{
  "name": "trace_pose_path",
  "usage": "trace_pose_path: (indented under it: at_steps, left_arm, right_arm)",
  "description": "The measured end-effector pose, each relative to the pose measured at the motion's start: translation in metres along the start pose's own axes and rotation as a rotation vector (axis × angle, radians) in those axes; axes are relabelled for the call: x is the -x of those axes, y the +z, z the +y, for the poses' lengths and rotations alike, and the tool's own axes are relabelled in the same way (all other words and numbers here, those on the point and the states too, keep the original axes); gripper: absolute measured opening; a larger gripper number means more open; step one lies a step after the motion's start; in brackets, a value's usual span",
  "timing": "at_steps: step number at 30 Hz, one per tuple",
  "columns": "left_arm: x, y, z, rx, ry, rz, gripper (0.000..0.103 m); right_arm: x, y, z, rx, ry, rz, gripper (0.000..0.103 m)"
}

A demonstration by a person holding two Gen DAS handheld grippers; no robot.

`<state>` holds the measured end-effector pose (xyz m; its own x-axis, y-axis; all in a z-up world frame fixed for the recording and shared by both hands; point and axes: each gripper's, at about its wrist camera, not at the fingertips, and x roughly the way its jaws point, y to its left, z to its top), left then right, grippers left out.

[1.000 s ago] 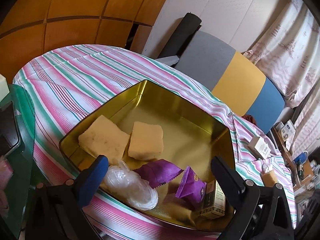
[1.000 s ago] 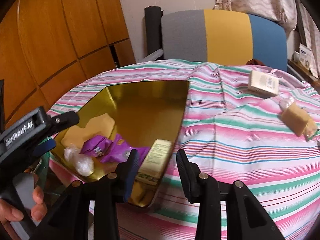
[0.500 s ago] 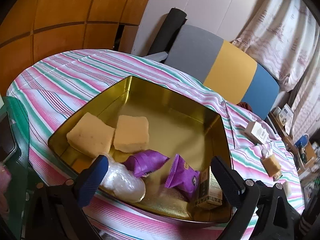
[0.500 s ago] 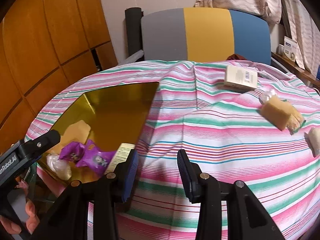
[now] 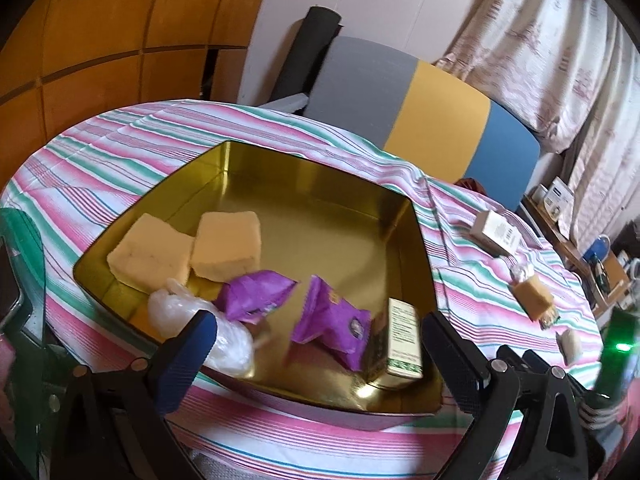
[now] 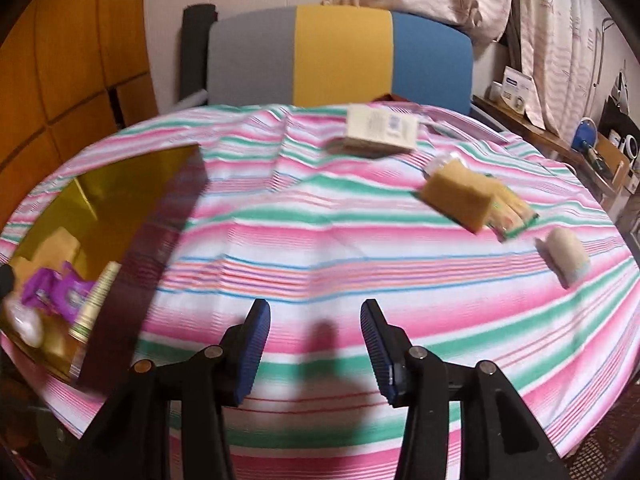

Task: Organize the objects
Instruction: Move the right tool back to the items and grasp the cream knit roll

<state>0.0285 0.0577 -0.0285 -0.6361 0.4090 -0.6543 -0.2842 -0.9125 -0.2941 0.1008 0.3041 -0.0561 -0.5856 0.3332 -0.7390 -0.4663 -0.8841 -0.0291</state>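
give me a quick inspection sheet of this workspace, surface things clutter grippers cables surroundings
surface: round table under a striped cloth, creased.
job's things: gold tin holds two yellow blocks, two purple packets, a clear bag and a small green box; still on the cloth are a cream box, a wrapped tan block and a small white roll.
clutter: nothing seen.
grippers: left gripper open over the tin's near edge; right gripper open over bare cloth, both empty.
cables: nothing seen.
surroundings: grey-yellow-blue chair, wood panelling, curtains, cluttered side shelf.
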Motion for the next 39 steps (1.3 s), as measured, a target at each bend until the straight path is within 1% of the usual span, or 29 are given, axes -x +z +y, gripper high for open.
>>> trace_pose_path:
  at_steps: [3,4,7,8,10,15,20,22,25,27,28,30,32,33,36,37,39]
  left_arm:
    - [0.002,-0.004,-0.009,-0.025,-0.018,0.009,0.103]
    - [0.002,-0.005,-0.012,-0.035,-0.025,0.012,0.103]
    - [0.004,-0.01,-0.025,-0.07,-0.052,0.025,0.103]
    - [0.004,-0.012,-0.029,-0.08,-0.06,0.026,0.103]
    - [0.005,-0.015,-0.038,-0.108,-0.076,0.031,0.103]
    - [0.007,-0.024,-0.06,-0.169,-0.126,0.053,0.103]
    - [0.006,-0.037,-0.078,-0.207,-0.177,0.1,0.103]
    - [0.007,-0.041,-0.084,-0.225,-0.184,0.109,0.103]
    - [0.01,-0.045,-0.093,-0.254,-0.193,0.109,0.103]
    - [0.011,-0.046,-0.096,-0.265,-0.196,0.112,0.103]
    - [0.01,-0.047,-0.098,-0.27,-0.2,0.119,0.103]
    - [0.008,-0.05,-0.101,-0.278,-0.2,0.134,0.103]
    - [0.006,-0.052,-0.103,-0.284,-0.204,0.147,0.103]
    - [0.005,-0.053,-0.105,-0.287,-0.205,0.152,0.103]
    - [0.003,-0.055,-0.109,-0.305,-0.206,0.164,0.103]
    - [0.003,-0.055,-0.112,-0.314,-0.205,0.164,0.103]
    - [0.003,-0.056,-0.116,-0.327,-0.203,0.167,0.103]
  right_arm:
    - [-0.006,-0.007,-0.019,0.004,-0.017,0.022,0.048]
    - [-0.007,-0.009,-0.028,-0.009,-0.007,0.027,0.048]
    - [-0.011,-0.015,-0.066,-0.12,0.042,0.031,0.048]
    - [-0.013,-0.017,-0.078,-0.153,0.044,0.029,0.048]
    - [-0.016,-0.02,-0.102,-0.205,-0.001,0.028,0.048]
    - [-0.022,-0.022,-0.156,-0.267,-0.108,0.029,0.047]
    - [-0.027,-0.011,-0.216,-0.359,-0.157,0.004,0.048]
    - [-0.03,-0.002,-0.234,-0.37,-0.202,-0.004,0.049]
    - [-0.032,0.014,-0.256,-0.341,-0.288,-0.034,0.049]
    - [-0.035,0.021,-0.268,-0.33,-0.298,-0.046,0.05]
    - [-0.037,0.026,-0.274,-0.324,-0.303,-0.046,0.052]
    - [-0.043,0.031,-0.283,-0.314,-0.303,-0.035,0.054]
    - [-0.052,0.033,-0.29,-0.31,-0.298,-0.005,0.055]
    - [-0.054,0.033,-0.292,-0.313,-0.29,-0.009,0.06]
    - [-0.062,0.033,-0.296,-0.346,-0.236,-0.002,0.061]
    - [-0.064,0.03,-0.296,-0.35,-0.23,0.0,0.063]
    - [-0.066,0.026,-0.292,-0.351,-0.251,-0.003,0.064]
